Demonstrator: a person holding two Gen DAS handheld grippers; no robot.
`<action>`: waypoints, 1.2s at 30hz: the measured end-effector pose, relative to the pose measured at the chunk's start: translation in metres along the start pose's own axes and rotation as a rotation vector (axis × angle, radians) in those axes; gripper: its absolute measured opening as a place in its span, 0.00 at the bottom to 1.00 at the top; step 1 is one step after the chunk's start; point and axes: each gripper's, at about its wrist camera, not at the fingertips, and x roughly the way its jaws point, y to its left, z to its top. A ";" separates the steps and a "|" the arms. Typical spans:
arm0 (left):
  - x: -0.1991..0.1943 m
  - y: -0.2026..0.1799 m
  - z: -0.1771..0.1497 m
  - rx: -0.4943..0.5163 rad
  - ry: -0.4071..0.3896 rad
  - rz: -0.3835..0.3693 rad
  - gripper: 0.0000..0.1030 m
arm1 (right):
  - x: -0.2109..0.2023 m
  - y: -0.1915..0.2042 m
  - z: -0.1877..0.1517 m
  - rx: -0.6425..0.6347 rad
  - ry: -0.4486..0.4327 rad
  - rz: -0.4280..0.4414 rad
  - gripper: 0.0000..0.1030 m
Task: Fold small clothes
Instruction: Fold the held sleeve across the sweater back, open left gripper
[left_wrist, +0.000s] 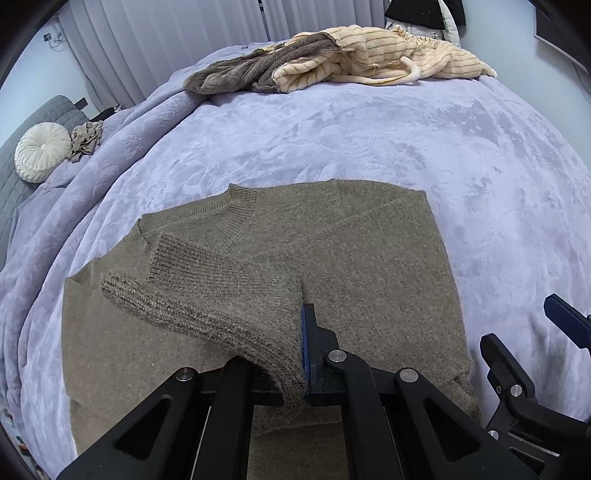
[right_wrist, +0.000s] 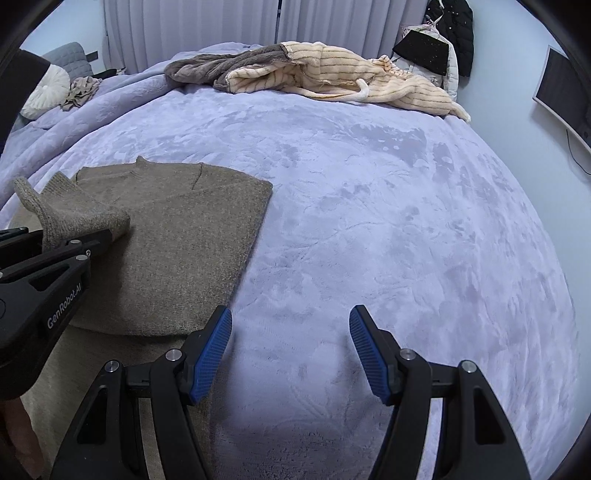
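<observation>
A lavender plush bed (right_wrist: 369, 221) fills the frame, pale curtains (right_wrist: 221, 29) along the top. The brown sweater (left_wrist: 332, 258) lies lower left. The left claw (left_wrist: 306, 354) is clenched on its sleeve (left_wrist: 207, 295); the right claw (right_wrist: 291, 354) gapes, empty. "GenRobot.AI" marks the left claw's arm.

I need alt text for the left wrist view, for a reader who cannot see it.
The left gripper is shut on a sleeve of a brown sweater, which lies on a lilac blanket. A striped robe lies at the far edge.
</observation>
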 end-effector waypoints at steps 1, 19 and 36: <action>0.001 -0.001 -0.001 0.003 0.001 -0.003 0.06 | 0.001 -0.002 -0.001 0.004 0.003 -0.001 0.68; 0.004 0.005 -0.015 -0.070 0.066 -0.201 0.07 | 0.009 -0.028 -0.019 0.062 0.033 0.002 0.68; -0.027 0.032 -0.016 -0.181 -0.051 -0.467 0.87 | -0.003 -0.053 -0.030 0.140 0.020 0.011 0.68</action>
